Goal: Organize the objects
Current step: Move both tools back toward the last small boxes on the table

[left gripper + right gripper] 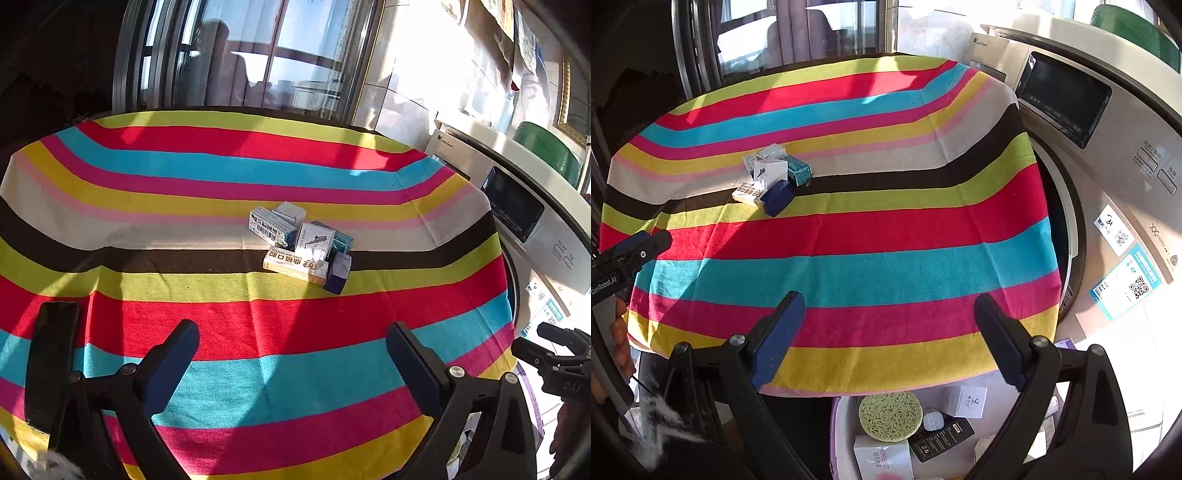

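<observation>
left claw [291,354] wide open, empty | right claw [888,328] likewise (both angled down over striped cloth [849,236])

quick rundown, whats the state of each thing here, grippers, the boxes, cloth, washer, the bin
left gripper: open, empty, above the cloth
right gripper: open, empty
small boxes: heaped in one loose pile on the cloth
dark blue box: closed, at the pile's near edge
striped cloth: spread flat, creased
washing machine: display dark
bin: below the table edge, holding boxes and a green sponge
</observation>
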Tool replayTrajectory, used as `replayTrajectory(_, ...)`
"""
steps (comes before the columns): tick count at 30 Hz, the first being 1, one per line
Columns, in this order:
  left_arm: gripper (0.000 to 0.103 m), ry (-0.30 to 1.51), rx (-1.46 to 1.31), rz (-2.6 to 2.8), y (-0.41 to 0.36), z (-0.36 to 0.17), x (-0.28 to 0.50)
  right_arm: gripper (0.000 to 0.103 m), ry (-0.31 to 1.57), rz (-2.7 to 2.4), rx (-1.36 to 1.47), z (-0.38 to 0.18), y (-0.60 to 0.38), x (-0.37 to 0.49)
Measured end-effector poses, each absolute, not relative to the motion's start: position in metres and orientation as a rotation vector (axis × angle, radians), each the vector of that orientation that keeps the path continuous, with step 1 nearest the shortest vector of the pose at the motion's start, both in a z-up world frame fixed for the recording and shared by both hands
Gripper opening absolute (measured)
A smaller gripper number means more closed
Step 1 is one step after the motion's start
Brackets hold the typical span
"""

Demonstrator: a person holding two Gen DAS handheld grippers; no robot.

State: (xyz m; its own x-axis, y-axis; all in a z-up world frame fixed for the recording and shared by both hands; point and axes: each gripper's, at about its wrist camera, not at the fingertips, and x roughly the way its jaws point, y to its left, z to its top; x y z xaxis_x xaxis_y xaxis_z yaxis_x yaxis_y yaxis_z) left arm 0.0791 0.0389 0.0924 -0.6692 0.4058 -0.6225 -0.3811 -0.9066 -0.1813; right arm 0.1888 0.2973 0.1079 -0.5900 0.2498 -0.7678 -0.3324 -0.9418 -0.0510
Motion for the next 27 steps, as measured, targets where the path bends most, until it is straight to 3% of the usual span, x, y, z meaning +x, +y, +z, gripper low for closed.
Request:
replayTrajectory(6, 0.102, -0.036, -0.784, 2.631, 0.012, 0.109, 0.079, 0.096, -0.025, 2.479, -1.079, 0.113, 0.277, 0.179)
replayTrajectory(12, 0.102, -0.045, -0.790, 2.609, -0.002, 0.114, 0.076, 0.100, -0.103, 2.513, -0.929, 0.121, 0.255, 0.176)
replayTrajectory(18, 0.102, -0.081, -0.898, 2.536, -0.007, 0.097, 0.072, 0.100, -0.074, 2.553, -0.986, 0.114, 0.245, 0.168)
replayTrajectory(27, 0.102, -0.151, -0.964, 2.490, -0.020, 0.085, 0.067, 0.100, 0.114, 2.566, -1.126, 0.078, 0.238, 0.158)
